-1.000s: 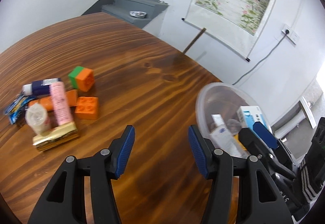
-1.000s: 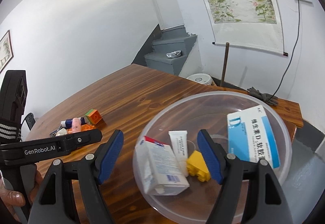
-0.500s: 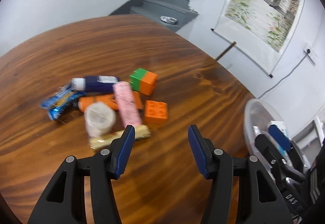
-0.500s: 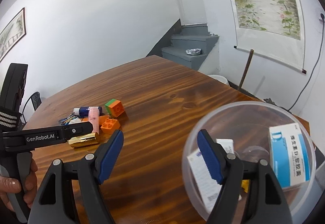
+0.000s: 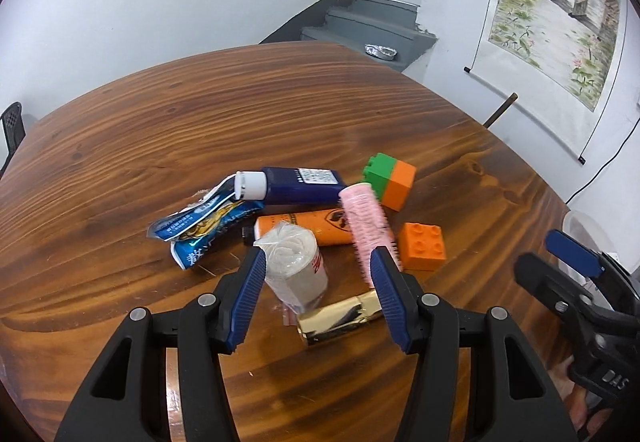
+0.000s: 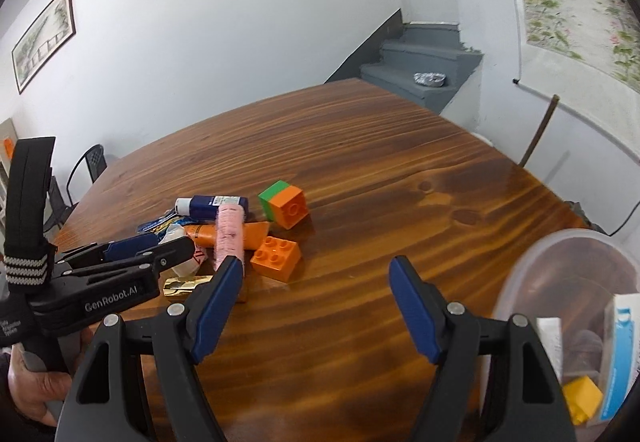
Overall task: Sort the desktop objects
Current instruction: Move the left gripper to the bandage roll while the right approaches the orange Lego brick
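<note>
While I look over the table (image 5: pixel 320 113), my left gripper (image 5: pixel 318 266) hangs open above the pile, its jaws either side of a white roll (image 5: pixel 296 262), pressing nothing. Farther right, my right gripper (image 6: pixel 316 274) gapes empty over bare wood, beside the clear bowl (image 6: pixel 520 274).

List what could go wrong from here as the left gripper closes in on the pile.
1. The open left gripper frames the wrapped white roll, but the pink hair roller and gold bar lie against it; closing may catch or drag them.
2. The roller rests across the orange tube and could roll away if bumped.
</note>
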Demonstrator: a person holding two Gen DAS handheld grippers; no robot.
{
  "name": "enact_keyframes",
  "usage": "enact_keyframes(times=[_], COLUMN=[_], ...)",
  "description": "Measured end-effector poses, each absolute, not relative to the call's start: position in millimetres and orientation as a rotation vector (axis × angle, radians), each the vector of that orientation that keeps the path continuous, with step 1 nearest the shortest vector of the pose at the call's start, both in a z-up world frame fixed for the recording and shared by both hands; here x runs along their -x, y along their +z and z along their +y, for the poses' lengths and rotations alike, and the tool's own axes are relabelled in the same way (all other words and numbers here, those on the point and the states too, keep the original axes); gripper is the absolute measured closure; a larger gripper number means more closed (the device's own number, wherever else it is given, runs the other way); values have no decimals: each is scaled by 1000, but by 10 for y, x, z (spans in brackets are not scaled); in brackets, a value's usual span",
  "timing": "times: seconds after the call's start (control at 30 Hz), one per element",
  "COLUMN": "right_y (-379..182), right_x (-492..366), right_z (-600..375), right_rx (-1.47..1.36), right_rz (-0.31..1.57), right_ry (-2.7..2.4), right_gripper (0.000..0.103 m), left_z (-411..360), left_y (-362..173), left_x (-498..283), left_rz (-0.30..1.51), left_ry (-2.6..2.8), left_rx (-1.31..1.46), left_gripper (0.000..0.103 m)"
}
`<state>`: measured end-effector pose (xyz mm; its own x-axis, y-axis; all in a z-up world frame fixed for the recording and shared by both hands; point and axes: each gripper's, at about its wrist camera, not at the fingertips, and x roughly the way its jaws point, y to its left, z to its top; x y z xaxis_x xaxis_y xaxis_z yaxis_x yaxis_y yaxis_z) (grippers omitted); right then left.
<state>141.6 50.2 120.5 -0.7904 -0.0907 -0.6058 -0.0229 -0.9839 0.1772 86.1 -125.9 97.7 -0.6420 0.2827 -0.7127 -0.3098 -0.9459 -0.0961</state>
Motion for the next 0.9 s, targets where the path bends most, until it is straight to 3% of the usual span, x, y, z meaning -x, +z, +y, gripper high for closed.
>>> enact_keyframes(times=[0.3,0.77,0.9], right_y=[1039,937,929], right_x=[-937,-959,-951], right_z=[280,328,292], right_rx=[-1118,-1154,-1159], right_rz=[-229,-254,-225], right_ry=[-2867,-2838,-2843], right_gripper=[24,24,24], left_z=[-1440,-1512,-1531], left_y=[909,721,723], left_x=[-724,-628,-635], left_rz=[7,33,28], left_ry=[2594,2626,2631], left_rx=[1157,1207,1187], left_gripper=[45,45,55])
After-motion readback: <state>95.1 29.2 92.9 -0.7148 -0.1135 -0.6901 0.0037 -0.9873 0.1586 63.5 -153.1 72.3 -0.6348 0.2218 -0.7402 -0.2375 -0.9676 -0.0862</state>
